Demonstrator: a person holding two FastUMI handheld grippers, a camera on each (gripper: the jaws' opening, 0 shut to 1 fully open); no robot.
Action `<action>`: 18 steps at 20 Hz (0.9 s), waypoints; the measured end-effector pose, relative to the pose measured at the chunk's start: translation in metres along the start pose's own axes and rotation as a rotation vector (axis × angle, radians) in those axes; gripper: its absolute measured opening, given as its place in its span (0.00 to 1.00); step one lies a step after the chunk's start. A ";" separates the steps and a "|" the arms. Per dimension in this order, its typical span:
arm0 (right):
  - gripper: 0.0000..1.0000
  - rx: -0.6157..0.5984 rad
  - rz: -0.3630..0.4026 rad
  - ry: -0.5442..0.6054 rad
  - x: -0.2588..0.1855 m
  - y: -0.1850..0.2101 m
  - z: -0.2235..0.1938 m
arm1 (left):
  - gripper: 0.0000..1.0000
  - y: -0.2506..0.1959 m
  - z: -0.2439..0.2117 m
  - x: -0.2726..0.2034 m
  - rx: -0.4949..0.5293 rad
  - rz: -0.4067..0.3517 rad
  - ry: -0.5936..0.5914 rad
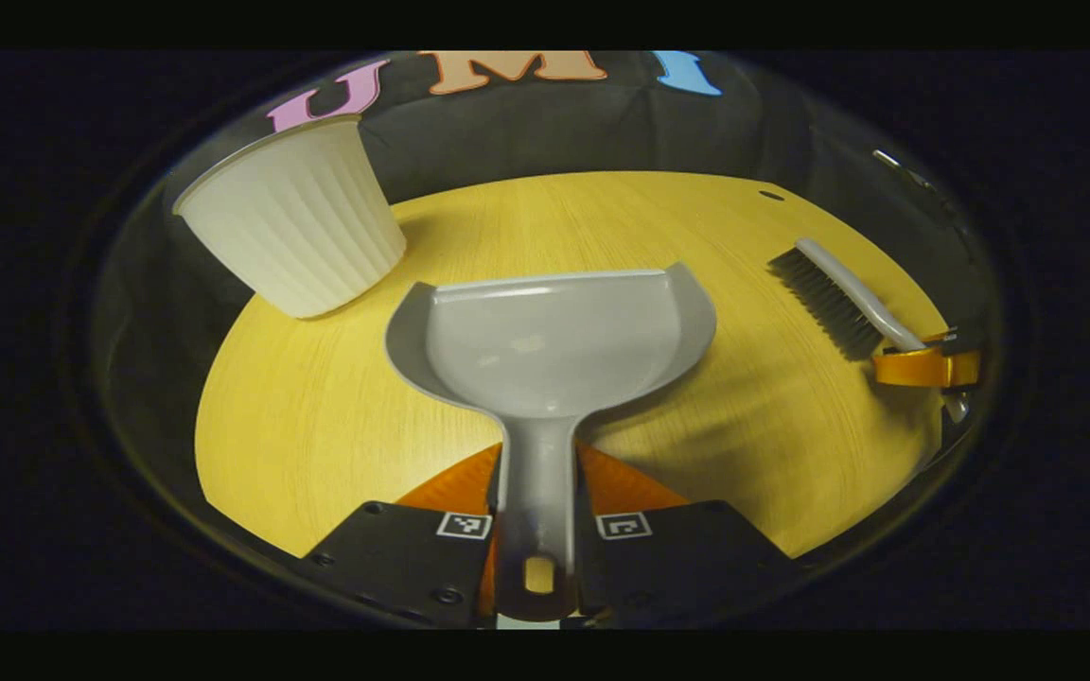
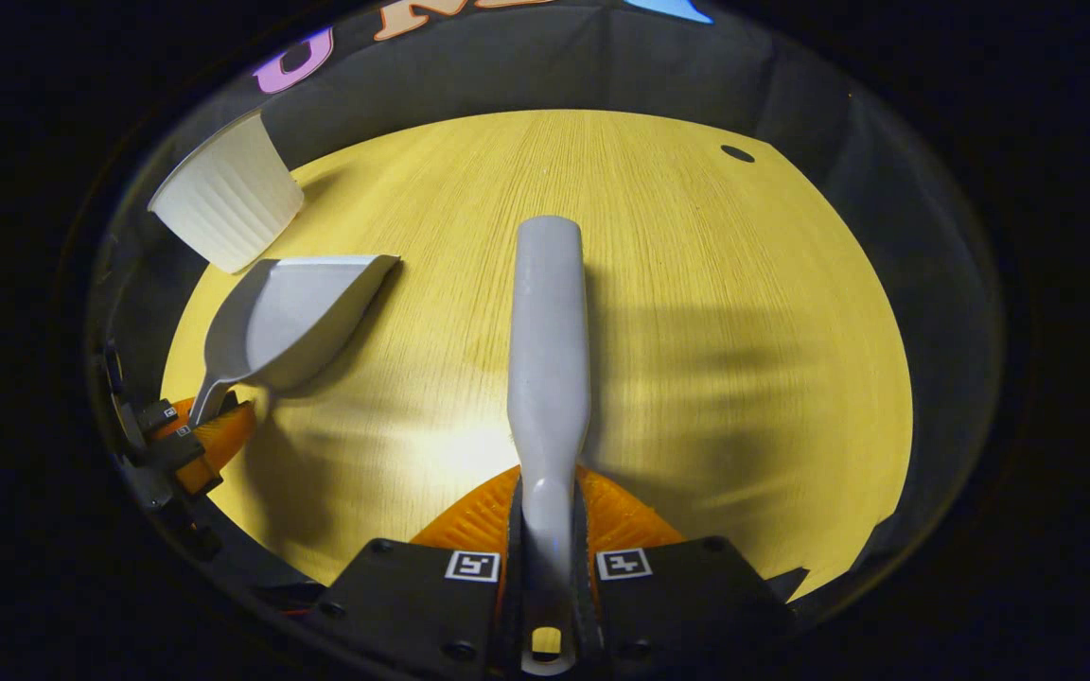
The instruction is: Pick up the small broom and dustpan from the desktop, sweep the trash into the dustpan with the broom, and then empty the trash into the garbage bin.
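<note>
At the bottom centre of the left gripper view, the left gripper [image 1: 537, 530] is clenched on the handle of the grey dustpan [image 1: 554, 340], both fingers pressing its sides, and the pan reaches forward over the yellow desktop [image 1: 318, 426] with its open edge toward the top of the frame. At the bottom centre of the right gripper view, the right gripper [image 2: 547, 558] grasps the handle of the small broom [image 2: 550, 331] in the same way; from there I see only the pale back of the broom, while in the left gripper view its dark bristles [image 1: 819, 303] show at the right edge of the frame, pointing down and left. The white ribbed garbage bin [image 1: 294, 222] stands at the upper left of both views, just beyond the left corner of the pan. I cannot find any trash on the desktop or inside the pan, so I cannot tell how far the sweeping has gone. The risks, as I judge them: the pan is close to the bin, so a careless lift could knock this light bin over; if the pan tips before its edge is over the bin's mouth, whatever it carries would fall on the desktop; and both thin handles could twist between the fingers under a side push.
</note>
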State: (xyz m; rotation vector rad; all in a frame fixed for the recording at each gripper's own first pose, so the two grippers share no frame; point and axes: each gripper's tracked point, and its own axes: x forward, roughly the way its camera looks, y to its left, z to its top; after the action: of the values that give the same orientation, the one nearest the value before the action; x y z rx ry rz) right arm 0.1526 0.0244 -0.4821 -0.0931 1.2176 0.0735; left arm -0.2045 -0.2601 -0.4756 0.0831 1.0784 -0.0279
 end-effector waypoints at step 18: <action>1.00 -0.024 0.086 -0.719 -0.162 -0.004 0.114 | 0.95 0.024 0.145 -0.153 -0.042 0.261 -0.583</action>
State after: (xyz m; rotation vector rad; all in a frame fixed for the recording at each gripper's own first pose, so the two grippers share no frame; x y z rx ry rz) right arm 0.2034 0.0323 -0.2912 -0.0291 0.5016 0.1793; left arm -0.1479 -0.2504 -0.2714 0.1661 0.4794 0.1959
